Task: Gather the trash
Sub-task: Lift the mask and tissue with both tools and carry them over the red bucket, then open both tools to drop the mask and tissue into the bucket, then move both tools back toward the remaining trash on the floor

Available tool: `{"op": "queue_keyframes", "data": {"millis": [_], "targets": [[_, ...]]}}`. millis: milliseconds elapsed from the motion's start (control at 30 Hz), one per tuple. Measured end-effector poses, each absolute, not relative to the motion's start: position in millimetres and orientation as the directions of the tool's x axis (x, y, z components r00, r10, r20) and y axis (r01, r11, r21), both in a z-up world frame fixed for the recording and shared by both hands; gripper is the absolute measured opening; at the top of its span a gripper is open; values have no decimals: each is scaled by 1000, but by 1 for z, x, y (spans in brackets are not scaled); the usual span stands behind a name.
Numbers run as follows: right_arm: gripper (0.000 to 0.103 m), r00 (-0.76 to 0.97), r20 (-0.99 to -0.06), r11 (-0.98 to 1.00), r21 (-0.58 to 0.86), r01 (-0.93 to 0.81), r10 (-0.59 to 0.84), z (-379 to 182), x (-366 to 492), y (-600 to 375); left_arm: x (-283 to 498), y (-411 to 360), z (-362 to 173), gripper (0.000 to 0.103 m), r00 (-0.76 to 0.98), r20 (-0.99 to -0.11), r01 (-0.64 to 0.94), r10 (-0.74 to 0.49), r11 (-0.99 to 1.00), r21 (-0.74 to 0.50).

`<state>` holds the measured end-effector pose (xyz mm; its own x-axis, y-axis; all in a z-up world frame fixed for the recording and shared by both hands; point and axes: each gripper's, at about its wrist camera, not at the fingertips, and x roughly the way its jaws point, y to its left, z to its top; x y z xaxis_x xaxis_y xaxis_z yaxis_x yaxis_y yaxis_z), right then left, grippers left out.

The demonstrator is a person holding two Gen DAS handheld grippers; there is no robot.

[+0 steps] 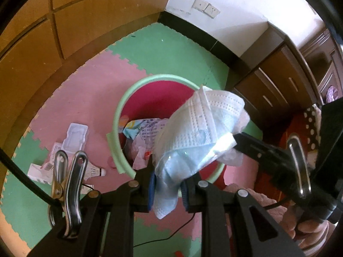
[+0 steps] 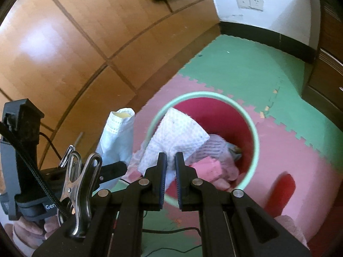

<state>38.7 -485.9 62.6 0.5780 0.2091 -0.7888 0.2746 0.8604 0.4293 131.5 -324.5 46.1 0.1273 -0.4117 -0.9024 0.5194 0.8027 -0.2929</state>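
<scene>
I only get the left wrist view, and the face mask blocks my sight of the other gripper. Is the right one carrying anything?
Observer: Yes. The right gripper is shut on a white paper towel.
Operator: Is that towel lined up with the bin?
Observer: In the right wrist view it hangs across the mouth of the bin, inside the green rim.
Operator: Anything in the bin that I am missing?
Observer: A pink block lies among the trash, just beyond the right gripper's fingertips.
</scene>
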Motion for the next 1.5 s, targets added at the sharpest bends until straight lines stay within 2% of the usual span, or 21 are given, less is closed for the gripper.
{"op": "queue_keyframes", "data": {"millis": [267, 567, 867, 967, 1067, 1133, 1200, 1500], "targets": [[10, 540, -830, 877, 357, 323, 139, 37, 59, -506, 152, -343, 10, 20, 106, -925, 503, -365, 822, -267], [10, 512, -849, 857, 356, 373, 130, 10, 69, -519, 159, -366, -13, 20, 132, -943, 525, -304, 829, -193], [10, 493, -865, 868, 312, 386, 91, 7, 77, -521, 162, -379, -29, 21, 139, -955, 529, -262, 835, -152], [10, 485, -871, 863, 306, 401, 83, 4, 76, -525, 163, -381, -29, 25, 131, -955, 525, -267, 836, -162], [11, 482, -873, 853, 306, 423, 74, 2, 75, -529, 162, -382, -28, 37, 131, -956, 528, -262, 835, -156], [15, 484, -872, 845, 312, 433, 74, 2, 74, -532, 161, -383, -27, 39, 135, -956, 532, -262, 833, -154], [18, 486, -871, 842, 313, 439, 70, 2, 73, -533, 160, -383, -26, 40, 136, -956, 535, -260, 831, -150], [21, 492, -867, 835, 324, 445, 74, 4, 73, -534, 160, -381, -20, 40, 136, -954, 523, -266, 838, -159]]}}
